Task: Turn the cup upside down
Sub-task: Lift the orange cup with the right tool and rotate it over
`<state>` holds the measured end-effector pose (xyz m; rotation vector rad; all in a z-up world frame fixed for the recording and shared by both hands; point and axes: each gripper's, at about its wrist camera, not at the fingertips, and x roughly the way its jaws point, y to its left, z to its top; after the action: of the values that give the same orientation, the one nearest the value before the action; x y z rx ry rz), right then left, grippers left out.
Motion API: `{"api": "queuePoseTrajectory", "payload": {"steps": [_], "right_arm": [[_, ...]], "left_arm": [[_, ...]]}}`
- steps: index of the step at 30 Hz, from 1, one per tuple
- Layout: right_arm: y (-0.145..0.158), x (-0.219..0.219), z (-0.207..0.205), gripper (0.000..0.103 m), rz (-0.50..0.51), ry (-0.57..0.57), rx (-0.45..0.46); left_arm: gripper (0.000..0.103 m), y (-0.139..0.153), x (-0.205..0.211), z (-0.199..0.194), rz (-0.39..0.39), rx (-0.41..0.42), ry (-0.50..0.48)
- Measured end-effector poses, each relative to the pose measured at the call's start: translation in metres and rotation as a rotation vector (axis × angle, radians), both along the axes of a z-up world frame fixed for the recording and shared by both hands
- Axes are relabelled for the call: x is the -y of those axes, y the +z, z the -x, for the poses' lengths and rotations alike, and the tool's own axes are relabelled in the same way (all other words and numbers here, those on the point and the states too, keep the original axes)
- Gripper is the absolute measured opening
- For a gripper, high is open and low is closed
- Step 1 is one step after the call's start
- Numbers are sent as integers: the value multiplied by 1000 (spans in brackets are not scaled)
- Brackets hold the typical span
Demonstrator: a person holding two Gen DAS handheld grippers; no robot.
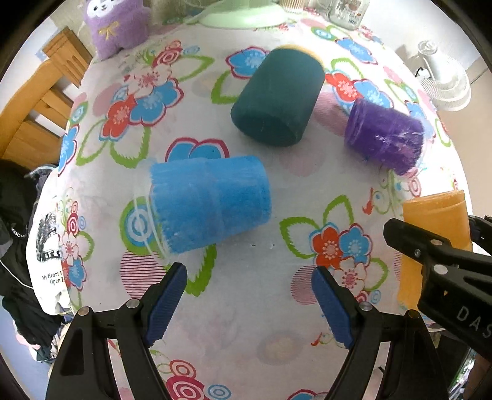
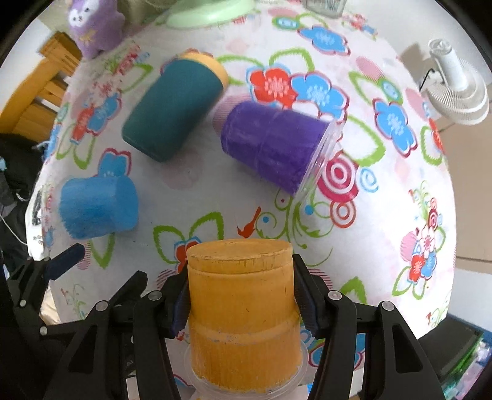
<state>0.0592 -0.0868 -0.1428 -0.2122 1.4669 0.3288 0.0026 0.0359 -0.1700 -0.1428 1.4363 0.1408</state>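
Note:
My right gripper (image 2: 241, 303) is shut on an orange cup (image 2: 243, 307), gripping its sides; the cup's closed base points away from me and its clear rim is toward the camera. The orange cup also shows in the left wrist view (image 1: 435, 243) at the right edge. My left gripper (image 1: 249, 303) is open and empty, just short of a blue cup (image 1: 209, 203) lying on its side. A teal cup (image 1: 276, 98) and a purple cup (image 1: 384, 135) also lie on their sides on the flowered tablecloth (image 1: 246, 307).
A purple plush toy (image 1: 117, 24), a pale green dish (image 1: 243, 15) and a glass jar (image 1: 347, 12) stand at the table's far edge. A white fan (image 1: 446, 83) is on the floor to the right. Wooden furniture (image 1: 37, 101) and dark clothes (image 1: 18, 246) are to the left.

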Motion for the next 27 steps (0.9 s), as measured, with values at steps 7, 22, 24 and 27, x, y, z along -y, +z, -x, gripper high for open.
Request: {"api": "queuePoseTrajectory", "payload": {"steps": [7,22,24,27], "right_arm": [[25,23,12,61,-59,27,116],[34,23,56,61,-263,121,407],[28,23,64,61,-290,143,465],[14,22,74,61,-327,154,525]], "left_arm": [[85,29,1,11,12,53,8],[85,48,22,43,-32,119,27],[85,41,24,47,-56,113,19],[85,27,24,54,-51,104,24]]}}
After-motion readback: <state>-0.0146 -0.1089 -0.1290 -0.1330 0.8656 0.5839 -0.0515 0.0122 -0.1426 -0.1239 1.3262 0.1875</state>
